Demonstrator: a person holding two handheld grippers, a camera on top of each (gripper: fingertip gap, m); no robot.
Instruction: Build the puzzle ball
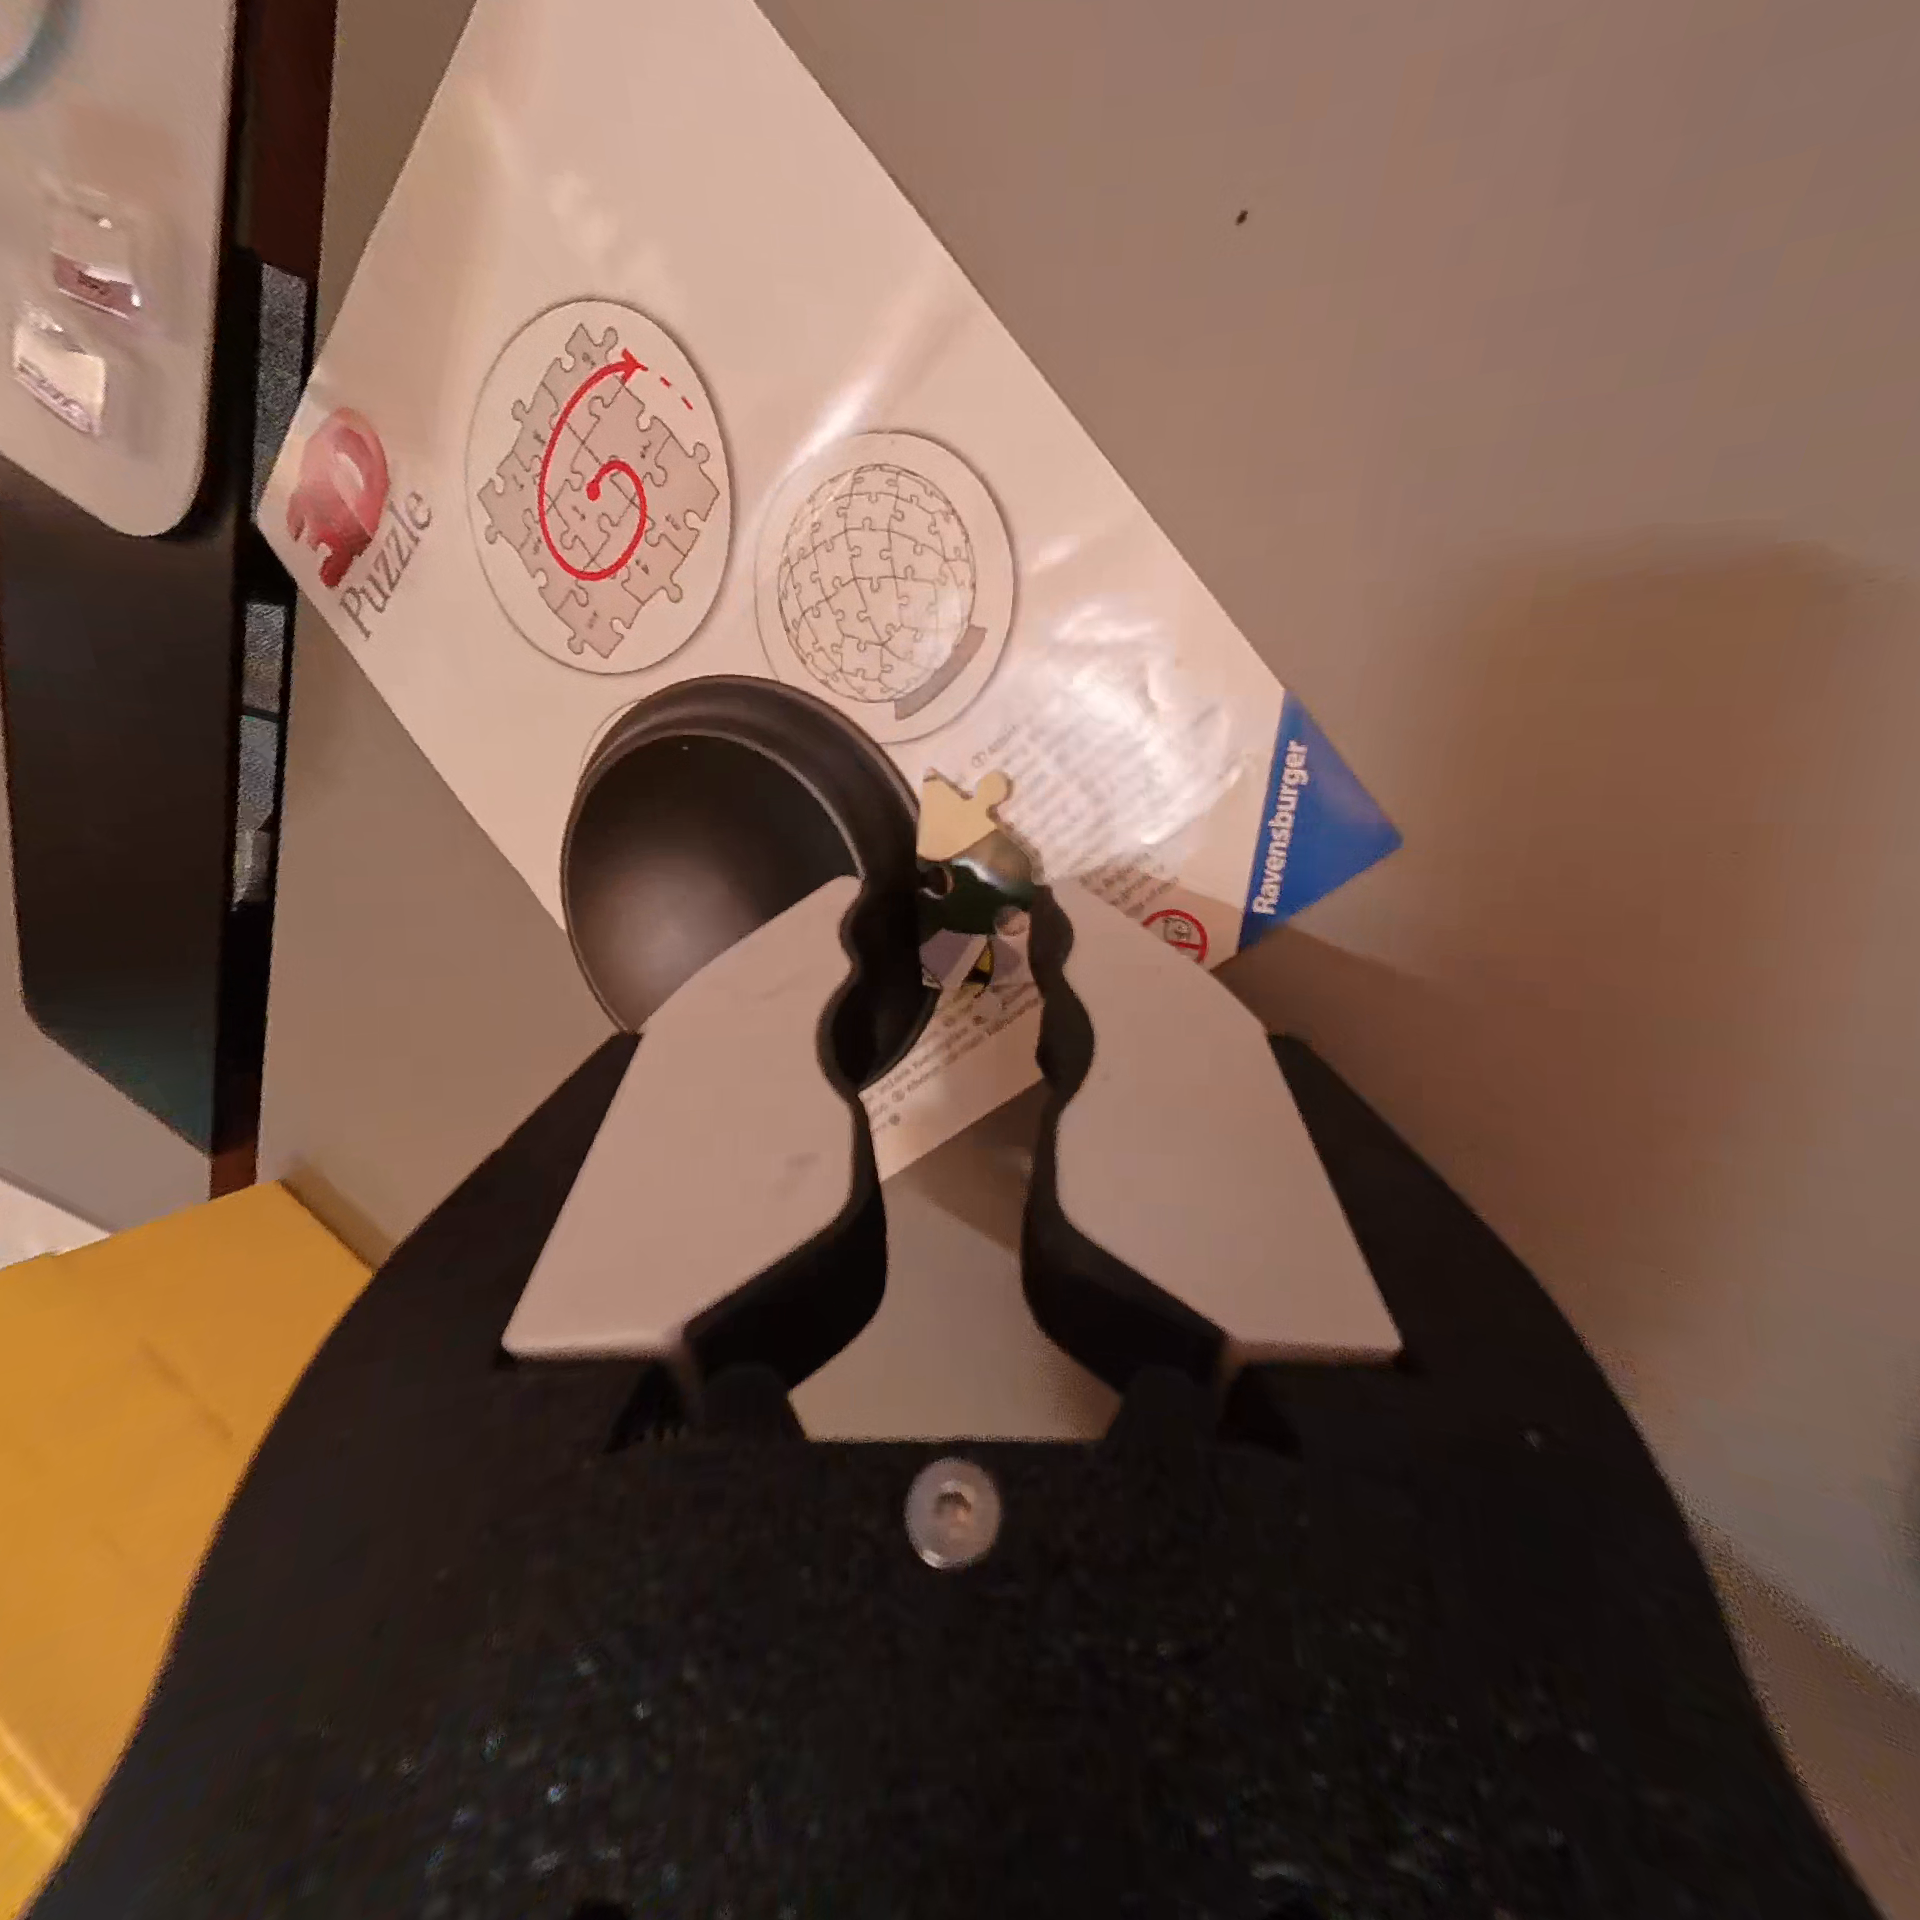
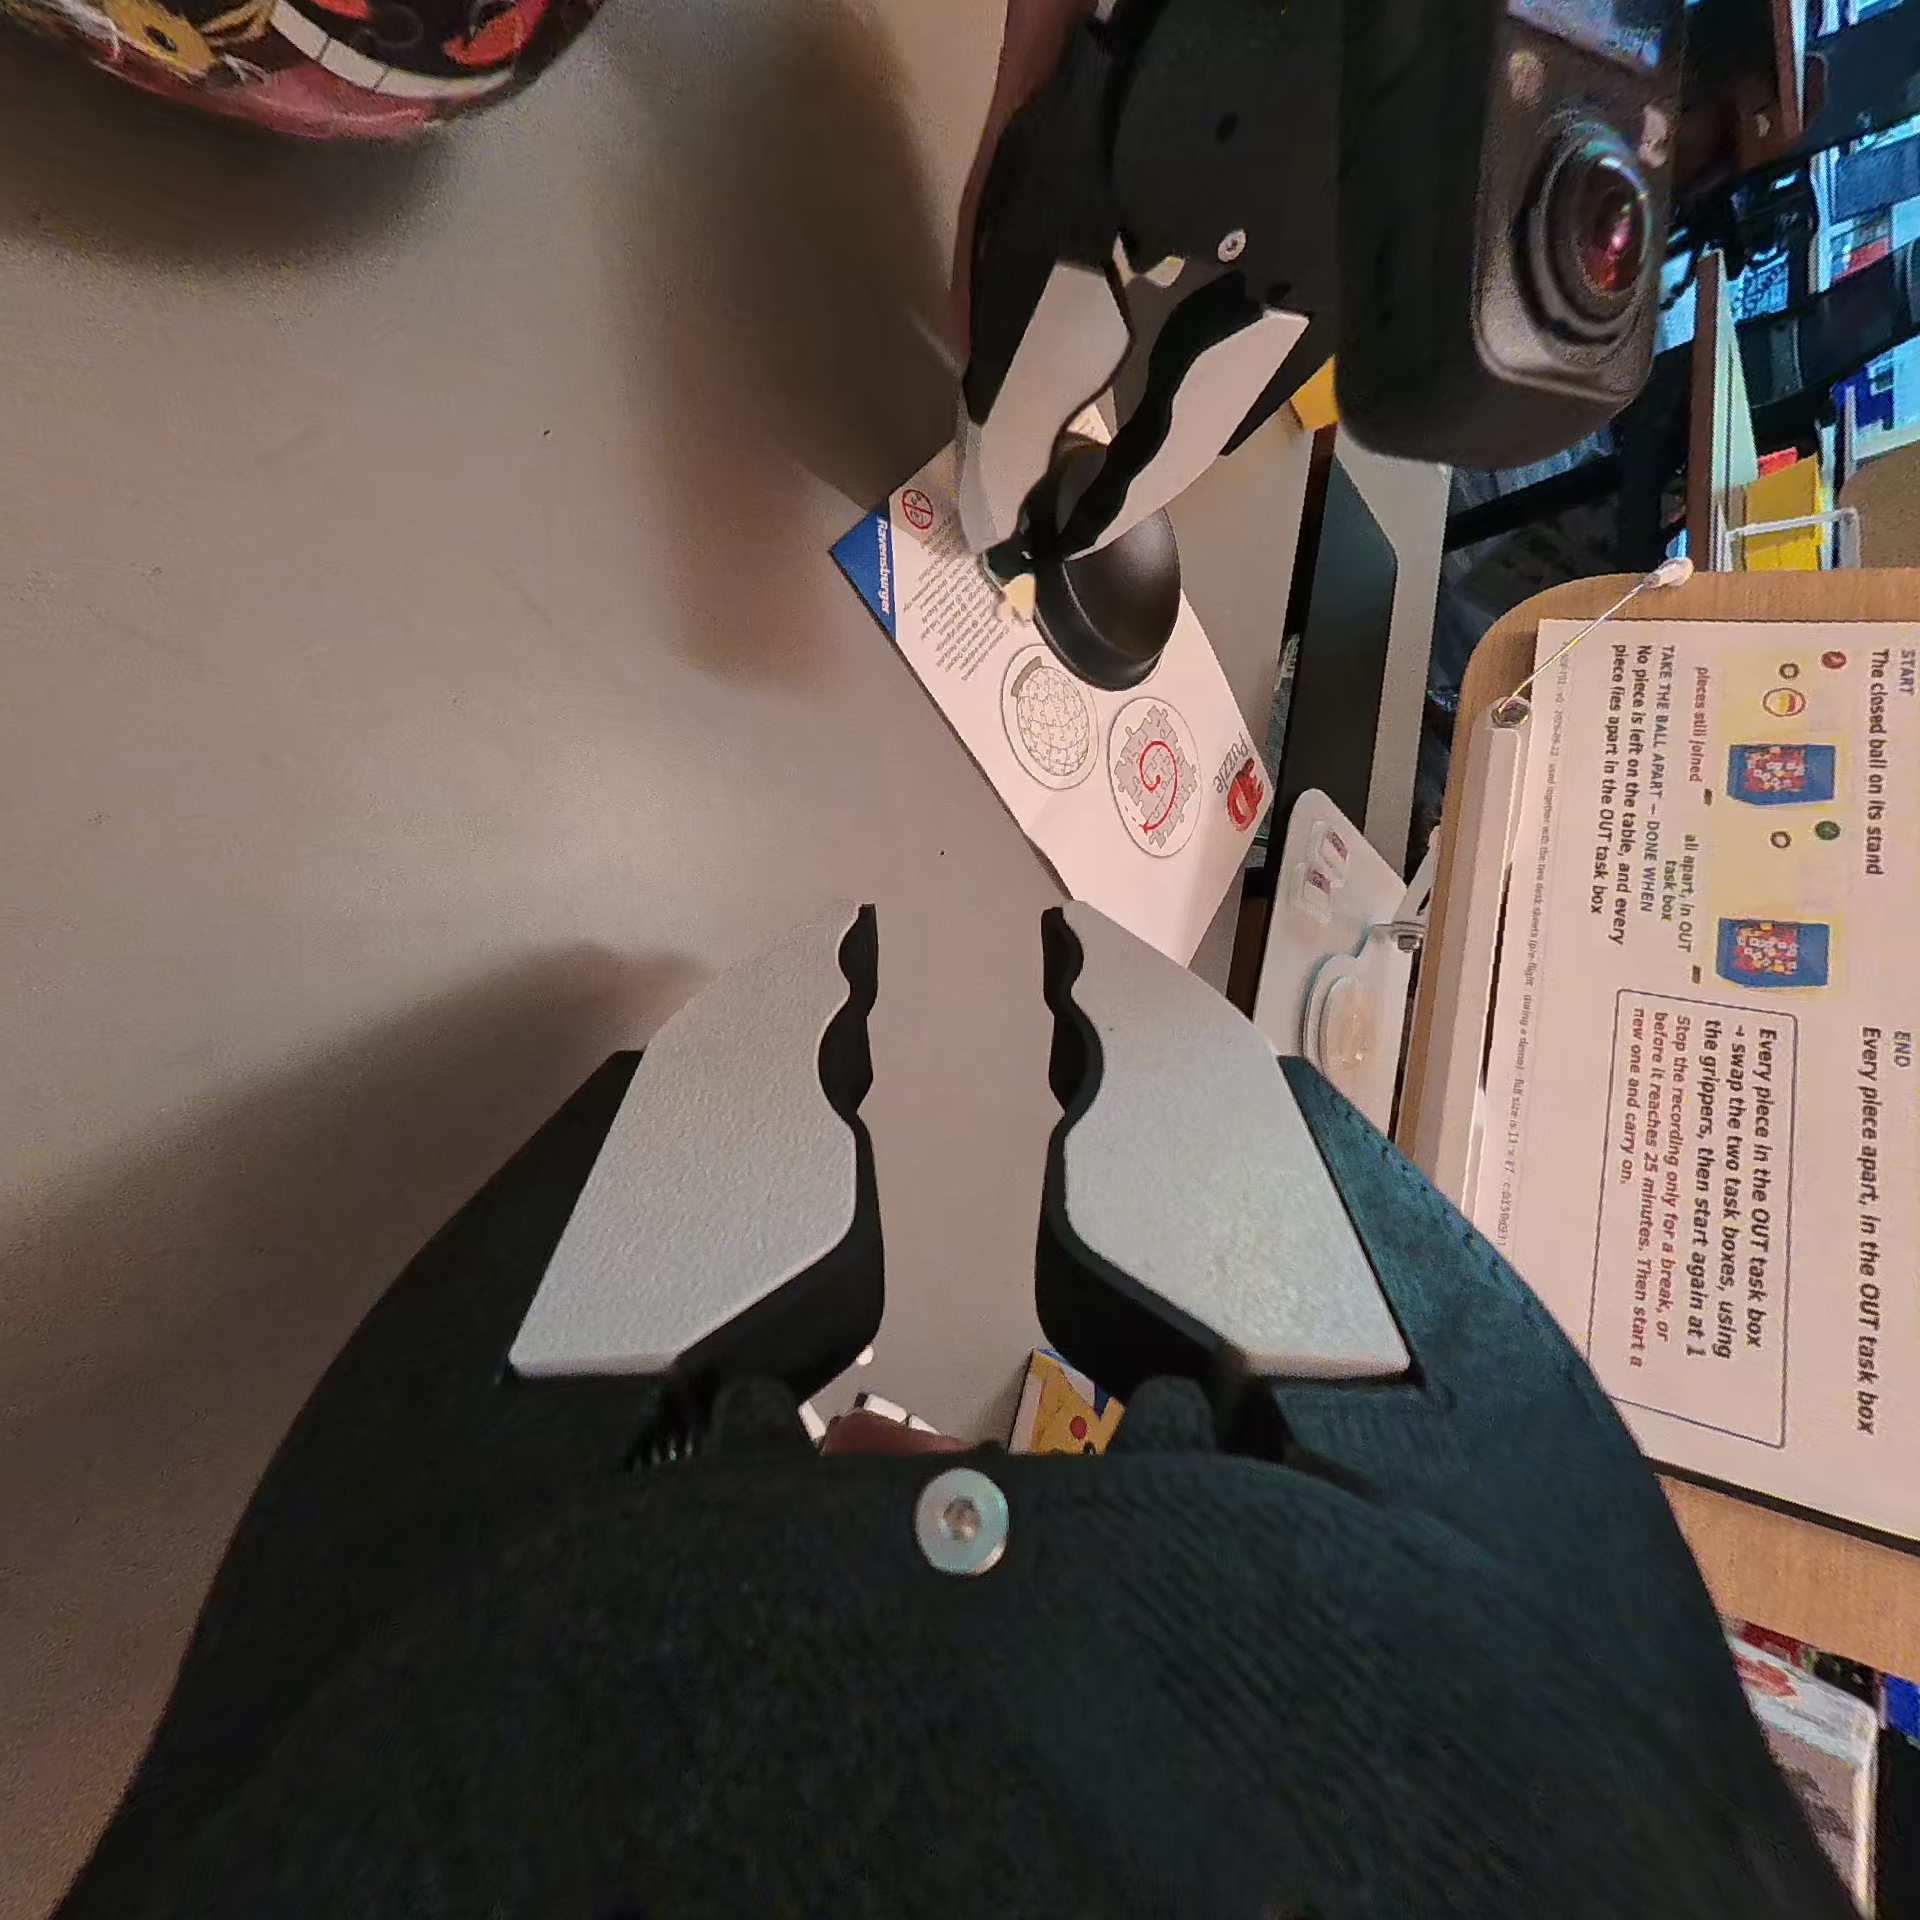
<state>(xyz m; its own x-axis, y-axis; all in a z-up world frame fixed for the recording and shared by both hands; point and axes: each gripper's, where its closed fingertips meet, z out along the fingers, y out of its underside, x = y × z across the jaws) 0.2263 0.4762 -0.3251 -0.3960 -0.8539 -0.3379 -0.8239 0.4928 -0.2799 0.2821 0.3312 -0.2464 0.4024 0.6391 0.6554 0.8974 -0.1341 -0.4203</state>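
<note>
My left gripper is shut on a small puzzle piece, cream on its back with a dark printed side. It holds the piece just over the white instruction leaflet, right beside the black round stand that sits on the leaflet. The right wrist view shows that gripper from the far side, with the piece at its tips next to the stand. My right gripper is open and empty above the grey table. A part-built colourful puzzle ball lies at the top left edge.
A clipboard with a printed sheet lies at the right on a wooden board. A yellow box sits at the lower left of the left wrist view. A black panel and a white card stand beyond the table's edge. The tips of one gripper are about 20 cm away from the tips of the other.
</note>
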